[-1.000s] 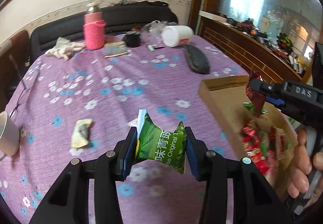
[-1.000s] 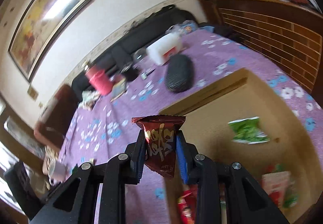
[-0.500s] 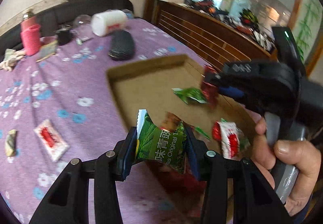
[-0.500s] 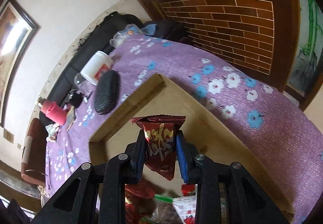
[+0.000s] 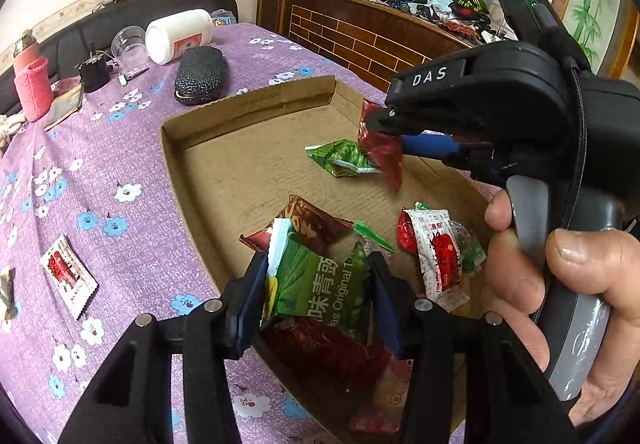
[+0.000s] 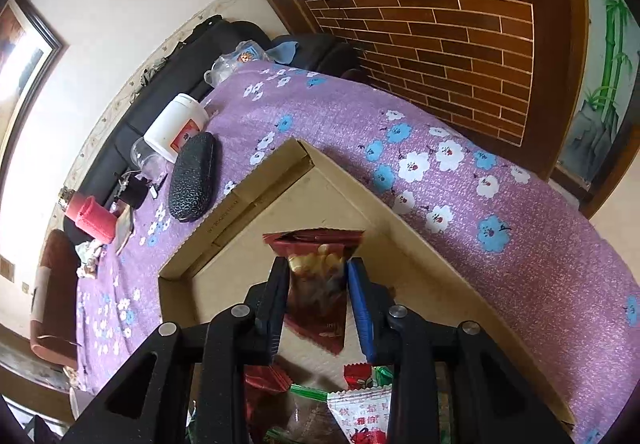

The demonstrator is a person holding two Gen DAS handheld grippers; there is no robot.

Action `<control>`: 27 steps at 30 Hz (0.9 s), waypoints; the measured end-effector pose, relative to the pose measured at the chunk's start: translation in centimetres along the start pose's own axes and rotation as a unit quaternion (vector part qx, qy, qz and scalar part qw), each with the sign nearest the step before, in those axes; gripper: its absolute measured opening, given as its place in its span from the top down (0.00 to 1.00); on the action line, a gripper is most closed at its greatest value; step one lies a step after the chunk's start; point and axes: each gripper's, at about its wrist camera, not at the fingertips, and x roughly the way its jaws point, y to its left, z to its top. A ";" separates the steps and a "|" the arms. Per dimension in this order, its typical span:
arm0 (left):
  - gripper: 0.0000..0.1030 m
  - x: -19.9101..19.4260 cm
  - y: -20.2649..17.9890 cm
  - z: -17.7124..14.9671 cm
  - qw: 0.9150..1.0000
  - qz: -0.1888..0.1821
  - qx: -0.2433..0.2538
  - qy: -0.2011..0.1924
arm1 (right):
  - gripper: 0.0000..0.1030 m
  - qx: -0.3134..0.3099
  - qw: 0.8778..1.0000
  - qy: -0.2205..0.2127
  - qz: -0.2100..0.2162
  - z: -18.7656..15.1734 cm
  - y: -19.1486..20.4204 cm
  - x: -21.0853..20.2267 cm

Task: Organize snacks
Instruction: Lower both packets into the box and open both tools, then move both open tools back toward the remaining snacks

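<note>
A shallow cardboard box (image 5: 248, 99) lies on the purple flowered tablecloth (image 5: 100, 163) and holds several snack packets. My left gripper (image 5: 316, 264) hangs over the box's near corner with a green snack packet (image 5: 320, 284) between its pads. Its jaws are opening, but the pads still touch the packet. My right gripper (image 5: 384, 135), held by a hand (image 5: 580, 284), hovers over the box's far side. A dark red snack packet (image 6: 316, 300) sits between the right gripper (image 6: 318, 268) pads above the box floor (image 6: 248, 244). These jaws are also easing open.
In the box lie a green packet (image 5: 344, 159) and a red-and-white one (image 5: 438, 256). A red-and-white packet (image 5: 68, 276) lies on the cloth to the left. Behind the box are a black glasses case (image 5: 199, 75), a white jar (image 5: 178, 35) and a pink bottle (image 5: 32, 87).
Both grippers swung right from above the cloth to over the box, then stopped, each keeping its packet. The left jaws stand a little wider than before.
</note>
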 end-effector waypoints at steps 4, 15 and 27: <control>0.52 -0.2 0.0 0.1 1.000 0.000 -0.002 -0.002 | 0.67 0.002 1.000 -0.010 0.004 0.1 0.0 -0.5; 0.47 -4.1 0.4 0.7 0.999 0.000 -0.010 -0.043 | 0.67 -0.016 0.997 -0.057 0.042 -0.1 1.3 -2.7; 0.46 -9.5 11.5 -1.0 0.990 0.098 -0.089 -0.055 | 0.67 -0.190 0.970 -0.073 0.130 -4.7 9.6 -4.2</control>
